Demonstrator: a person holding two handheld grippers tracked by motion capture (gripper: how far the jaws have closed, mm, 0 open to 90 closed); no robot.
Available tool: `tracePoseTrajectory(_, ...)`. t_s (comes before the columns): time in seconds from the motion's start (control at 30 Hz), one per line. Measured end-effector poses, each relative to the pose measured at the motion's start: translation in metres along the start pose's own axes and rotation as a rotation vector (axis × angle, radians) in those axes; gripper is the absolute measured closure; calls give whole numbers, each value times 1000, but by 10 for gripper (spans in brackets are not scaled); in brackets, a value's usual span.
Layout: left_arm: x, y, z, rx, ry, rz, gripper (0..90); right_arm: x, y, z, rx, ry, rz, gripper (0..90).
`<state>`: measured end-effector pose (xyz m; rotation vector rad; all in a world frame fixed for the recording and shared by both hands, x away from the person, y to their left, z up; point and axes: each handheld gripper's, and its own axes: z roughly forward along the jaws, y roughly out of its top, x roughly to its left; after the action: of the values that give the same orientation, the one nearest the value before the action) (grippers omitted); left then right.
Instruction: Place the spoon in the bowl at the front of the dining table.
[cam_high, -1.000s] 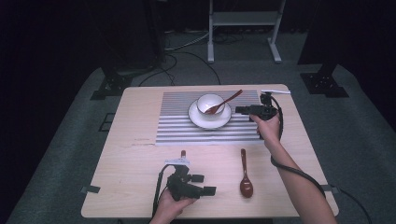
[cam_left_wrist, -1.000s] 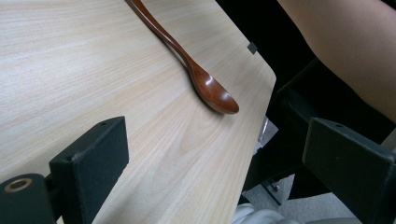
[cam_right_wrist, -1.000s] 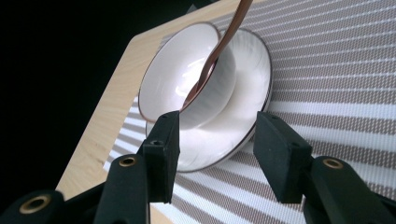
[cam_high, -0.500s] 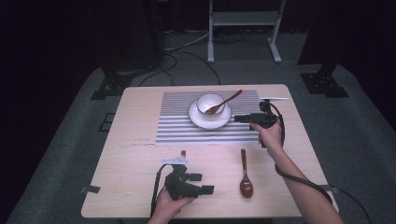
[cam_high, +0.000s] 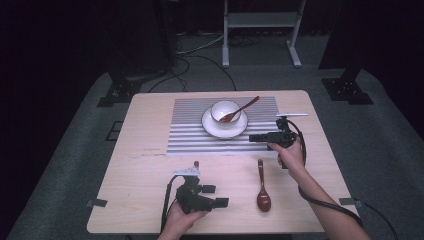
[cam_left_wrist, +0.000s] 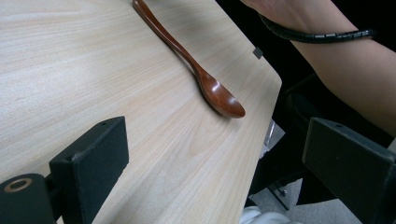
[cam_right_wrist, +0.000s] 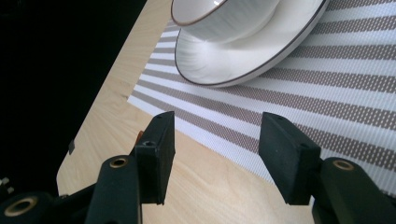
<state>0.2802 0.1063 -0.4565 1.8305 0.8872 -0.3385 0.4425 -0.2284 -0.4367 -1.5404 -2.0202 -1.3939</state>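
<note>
A white bowl (cam_high: 224, 111) stands on a white saucer (cam_high: 212, 128) on a striped placemat (cam_high: 190, 135), with a brown spoon (cam_high: 244, 106) leaning in it. A second brown spoon (cam_high: 262, 187) lies on the bare wood near the front. My right gripper (cam_high: 251, 137) hovers over the placemat's right front part and points left at the saucer (cam_right_wrist: 243, 60). Its jaws (cam_right_wrist: 219, 126) are open, have just been opening, and have nothing between them. My left gripper (cam_high: 221, 195) rests at the table's front edge, open and empty (cam_left_wrist: 217, 140), facing the second spoon (cam_left_wrist: 196, 70).
The wooden table (cam_high: 145, 200) ends just past the lying spoon, at its front right corner (cam_left_wrist: 273, 79). The person's right forearm (cam_left_wrist: 345, 51), with a black cable looped round it, reaches in over that corner. A metal stand (cam_high: 260, 22) is on the floor behind the table.
The right gripper has drawn back from beside the bowl toward the front of the placemat and a little lower. The left gripper has stayed where it was.
</note>
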Motion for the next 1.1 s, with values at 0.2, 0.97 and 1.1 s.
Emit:
tracePoseTrajectory(0.2, 0, 0, 0, -1, 4, 2, 58, 1, -8, -3, 16, 8, -14, 441)
tracePoseTrajectory(0.97, 0, 0, -2, -14, 4, 3, 59, 14, -33, -14, 46, 52, -42, 416)
tracePoseTrajectory(1.1, 1, 0, -3, -20, 7, 1, 59, 14, -40, -16, 58, 54, -40, 411)
